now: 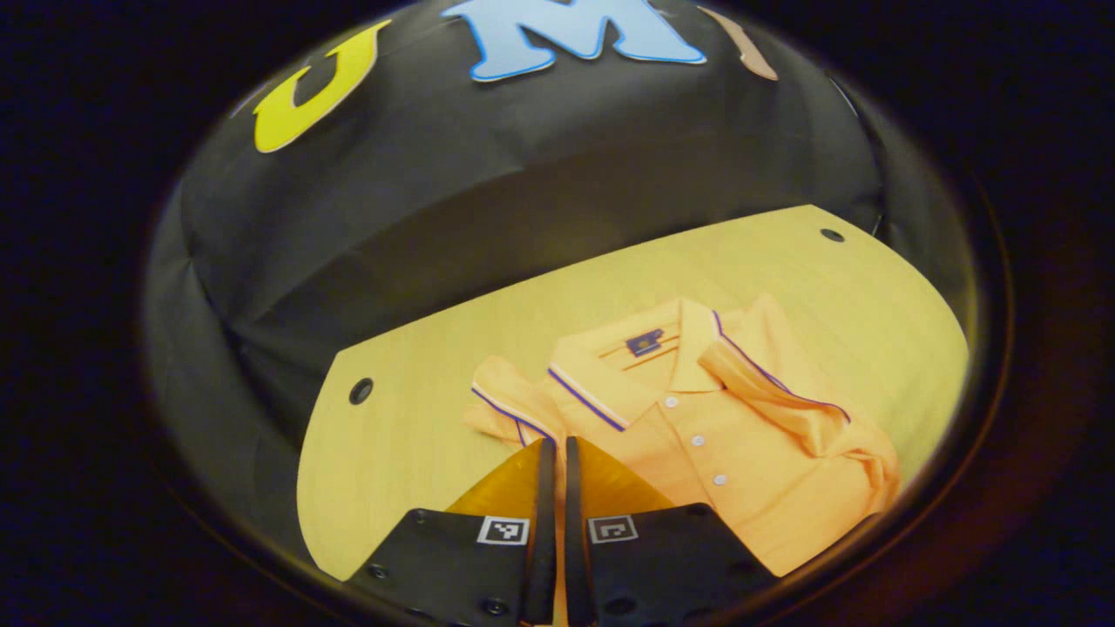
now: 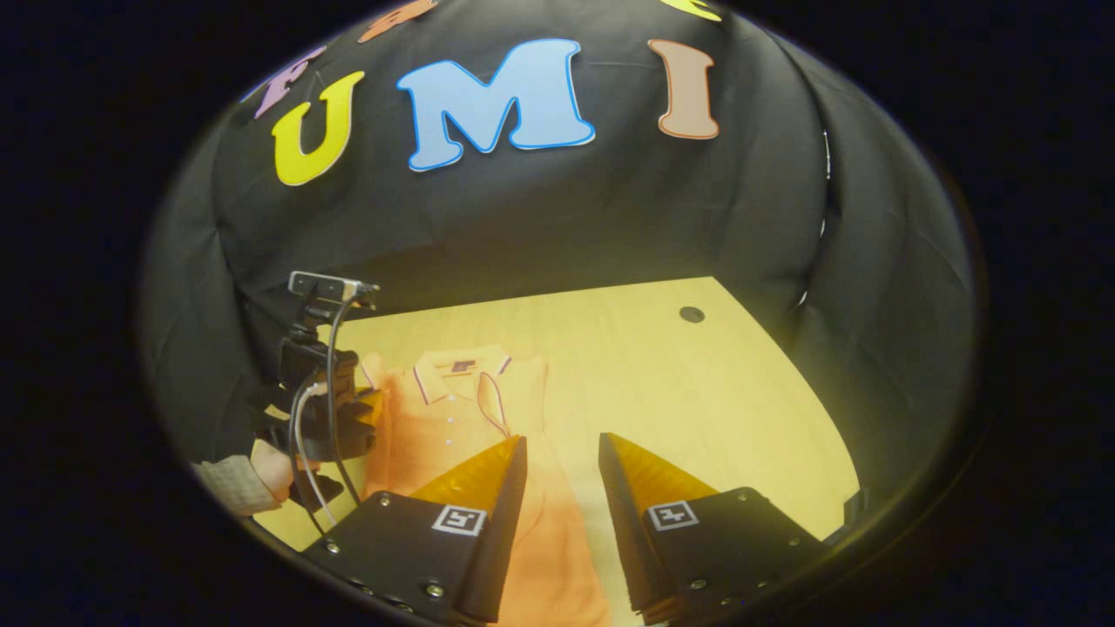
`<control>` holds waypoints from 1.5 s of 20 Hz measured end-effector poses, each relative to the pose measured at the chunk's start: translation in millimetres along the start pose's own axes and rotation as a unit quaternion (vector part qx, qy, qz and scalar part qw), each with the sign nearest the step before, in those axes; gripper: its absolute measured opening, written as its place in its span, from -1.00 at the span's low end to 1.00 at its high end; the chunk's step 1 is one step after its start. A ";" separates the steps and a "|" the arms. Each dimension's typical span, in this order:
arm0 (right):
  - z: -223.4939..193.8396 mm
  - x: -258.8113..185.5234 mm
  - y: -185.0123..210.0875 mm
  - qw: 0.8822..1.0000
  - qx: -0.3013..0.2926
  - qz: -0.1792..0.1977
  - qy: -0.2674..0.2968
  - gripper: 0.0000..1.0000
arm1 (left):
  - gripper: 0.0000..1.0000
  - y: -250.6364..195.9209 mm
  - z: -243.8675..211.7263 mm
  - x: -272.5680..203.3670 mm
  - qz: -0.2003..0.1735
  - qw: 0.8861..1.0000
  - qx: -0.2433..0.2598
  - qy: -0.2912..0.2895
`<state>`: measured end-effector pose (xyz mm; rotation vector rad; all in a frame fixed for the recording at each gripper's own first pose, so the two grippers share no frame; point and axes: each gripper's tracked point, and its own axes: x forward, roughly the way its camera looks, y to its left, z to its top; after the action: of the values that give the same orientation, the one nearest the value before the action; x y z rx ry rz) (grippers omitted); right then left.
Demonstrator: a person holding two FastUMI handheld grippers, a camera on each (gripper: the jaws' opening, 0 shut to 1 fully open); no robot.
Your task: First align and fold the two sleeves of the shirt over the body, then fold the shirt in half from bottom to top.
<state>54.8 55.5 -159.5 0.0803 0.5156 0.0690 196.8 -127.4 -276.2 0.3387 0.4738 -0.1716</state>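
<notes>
An orange polo shirt lies face up on the wooden table, collar toward the wall. One sleeve is folded across its chest. The other sleeve lies bunched at the shirt's side, right at the tips of my left gripper, whose fingers are closed to a thin slit on its edge. In the right gripper view the shirt lies left of centre with the left gripper at its far side. My right gripper stands open above the shirt's near side edge, holding nothing.
A hand with a grey cuff holds the left gripper. The table has round holes near its back corners. Black cloth walls close off the back and sides. Bare wood stretches to the right of the shirt.
</notes>
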 end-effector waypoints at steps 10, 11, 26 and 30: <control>-2.4 -0.5 -2.1 1.000 0.020 -0.017 0.014 0.06 | 0.11 -72.4 -8.6 -5.2 -0.078 0.996 0.025 0.020; -2.5 -0.7 -1.6 1.000 0.020 -0.017 0.016 0.06 | 0.21 -70.3 -7.0 -8.7 -0.075 0.997 0.023 0.019; -110.6 7.8 21.4 0.985 -0.008 0.034 0.169 0.31 | 0.99 -38.6 -125.4 -135.4 -0.091 0.981 -0.103 0.135; -156.6 1.8 24.4 0.971 -0.026 0.039 0.234 0.44 | 0.79 -32.7 -172.0 -175.2 -0.086 0.973 -0.121 0.179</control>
<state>-22.2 89.2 -293.9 0.0325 0.9816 0.1802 -36.3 -81.7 -346.1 0.0867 0.8742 -0.2198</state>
